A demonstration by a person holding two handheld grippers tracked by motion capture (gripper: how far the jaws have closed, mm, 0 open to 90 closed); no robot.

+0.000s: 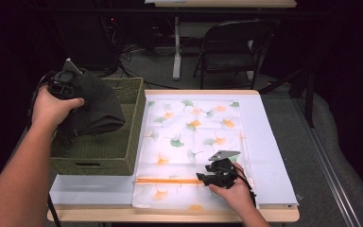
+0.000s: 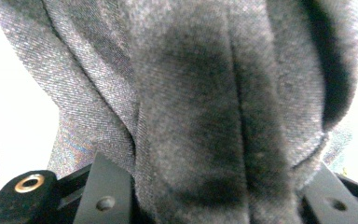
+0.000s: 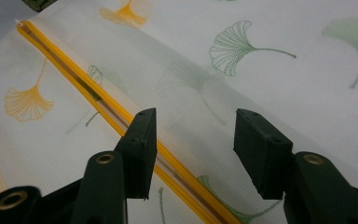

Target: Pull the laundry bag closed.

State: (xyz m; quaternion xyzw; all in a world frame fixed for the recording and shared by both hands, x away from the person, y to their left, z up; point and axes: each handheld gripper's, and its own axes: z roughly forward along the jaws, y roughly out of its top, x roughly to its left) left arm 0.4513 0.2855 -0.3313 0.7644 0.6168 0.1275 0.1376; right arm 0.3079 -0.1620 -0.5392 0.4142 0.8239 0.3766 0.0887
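We hold the left tongs (image 1: 67,84) raised above the green woven basket (image 1: 123,142) at the left side of the desk (image 1: 274,156), and they are clenched on a dark grey garment (image 1: 97,106) that hangs bunched from them over the basket's opening. In the left gripper view the grey cloth (image 2: 191,112) sits packed between the two black jaws, its folds running upward. Our right tongs (image 1: 208,177) rest low over the near part of a white zip bag printed with green and orange ginkgo leaves (image 1: 194,127), which lies flat on the desk beside the basket. In the right gripper view those tongs (image 3: 193,140) stand released, their jaws apart just above the bag's orange zipper (image 3: 74,79), gripping nothing.
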